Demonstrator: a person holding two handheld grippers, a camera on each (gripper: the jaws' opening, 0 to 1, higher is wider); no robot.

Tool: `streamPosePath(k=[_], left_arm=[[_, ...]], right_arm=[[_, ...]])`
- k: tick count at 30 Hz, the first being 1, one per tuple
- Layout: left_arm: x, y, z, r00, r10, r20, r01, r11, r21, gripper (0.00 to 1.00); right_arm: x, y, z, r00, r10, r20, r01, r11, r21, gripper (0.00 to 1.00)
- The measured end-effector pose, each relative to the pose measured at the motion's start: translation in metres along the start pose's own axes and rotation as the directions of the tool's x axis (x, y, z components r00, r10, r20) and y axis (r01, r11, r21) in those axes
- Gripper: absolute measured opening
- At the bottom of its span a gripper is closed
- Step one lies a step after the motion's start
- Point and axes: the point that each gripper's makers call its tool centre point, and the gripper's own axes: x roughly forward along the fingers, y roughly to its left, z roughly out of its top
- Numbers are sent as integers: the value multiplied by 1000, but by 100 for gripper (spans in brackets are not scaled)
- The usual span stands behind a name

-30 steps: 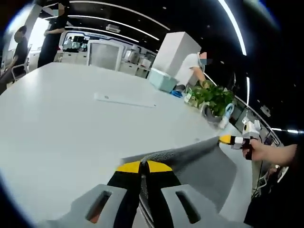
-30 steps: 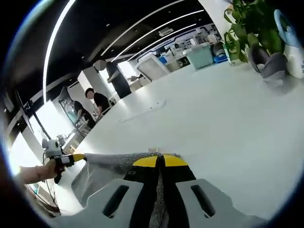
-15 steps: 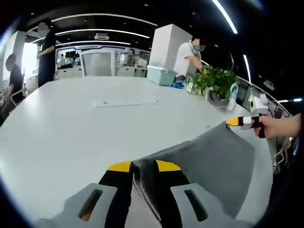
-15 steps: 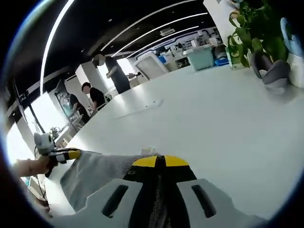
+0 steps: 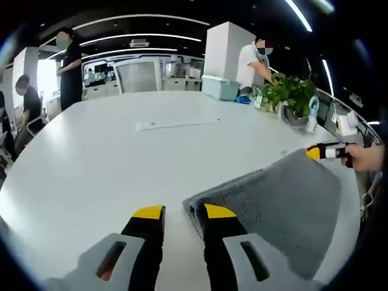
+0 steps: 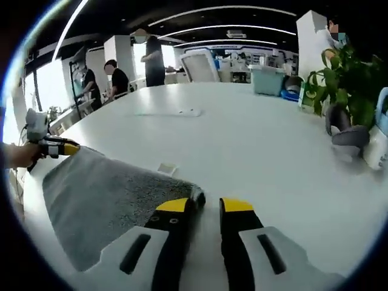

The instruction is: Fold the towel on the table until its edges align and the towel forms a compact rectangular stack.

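On smooth white table (image 5: 109, 151): fuzzy grey towel (image 5: 285, 200), flat rectangle.

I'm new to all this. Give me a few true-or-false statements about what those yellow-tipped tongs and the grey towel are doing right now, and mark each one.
1. The left tongs are open. True.
2. The right tongs are clamped on the towel. False: they are open, with the towel's corner just beside the left tip.
3. The towel lies on a white table. True.
4. The towel is red. False: it is grey.
5. A potted plant stands on the table. True.
6. The towel is draped over the plant. False: it lies on the table, apart from the plant.
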Motion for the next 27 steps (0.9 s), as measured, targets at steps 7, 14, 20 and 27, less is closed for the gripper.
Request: streamPosePath(k=[7,14,20,27], left_arm=[[-1,4,1,999,48,8,-49,995,86,31],[-1,-3,2,998,60,26,-64,976,207,25],[2,-13,1,1000,7,-10,-4,964,267,13],[2,-16,1,999,-29,-43,43,927,373,10]], right_arm=[[0,-10,-2,997,-73,-26,71,993,-90,31],[0,-12,-2,997,-67,-29,63,990,-127,32],[3,-3,0,999,-29,-32,21,974,-224,25],[4,9,-1,999,0,-47,-16,944,-329,12]])
